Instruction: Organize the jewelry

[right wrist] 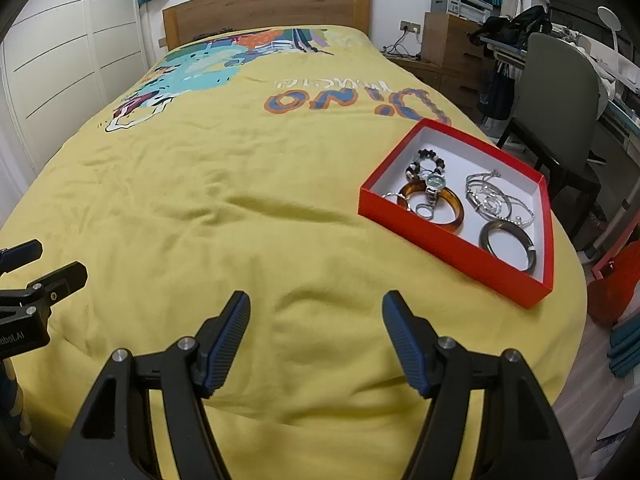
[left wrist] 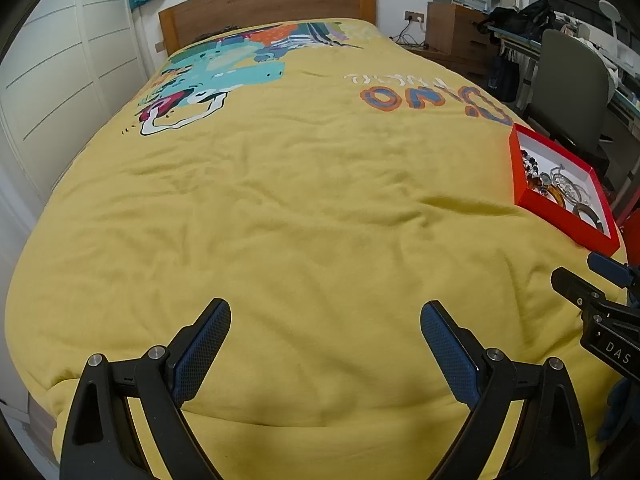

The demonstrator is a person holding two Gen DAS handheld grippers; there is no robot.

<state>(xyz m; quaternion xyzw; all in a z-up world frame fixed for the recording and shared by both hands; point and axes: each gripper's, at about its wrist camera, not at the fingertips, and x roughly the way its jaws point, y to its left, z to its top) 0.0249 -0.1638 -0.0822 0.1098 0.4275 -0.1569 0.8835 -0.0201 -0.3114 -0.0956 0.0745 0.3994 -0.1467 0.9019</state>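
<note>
All the jewelry in view lies inside the red box [right wrist: 460,256], which sits on the bed [right wrist: 240,220] toward its right edge, ahead and to the right of the right tool [right wrist: 316,320]. Nothing is loose on the yellow cover, so the gathering appears done, or not needed.

Inside the box the pieces are not sorted. An amber bangle [right wrist: 452,216] lies near the front left, with a watch [right wrist: 434,186] draped across it and a small ring [right wrist: 423,211] within its hoop. A beaded bracelet [right wrist: 426,162] sits just behind, touching or overlapping the watch. To the right, silver bangles [right wrist: 490,200] are tangled with a chain, and a dark bangle [right wrist: 508,246] lies at the front right, close to the silver ones. How many silver pieces there are I cannot tell from this view.

Both tools hover over bare cover, well apart from the box. The right tool has its fingers spread wide and holds nothing. The left tool [left wrist: 326,320] is also spread wide and empty; from its camera the box [left wrist: 560,212] shows only at the far right.

My judgement is that the sorting itself has hardly begun: the overlapping pieces need separating, mainly the watch from the amber bangle and the silver tangle. The right tool is nearer for that.
</note>
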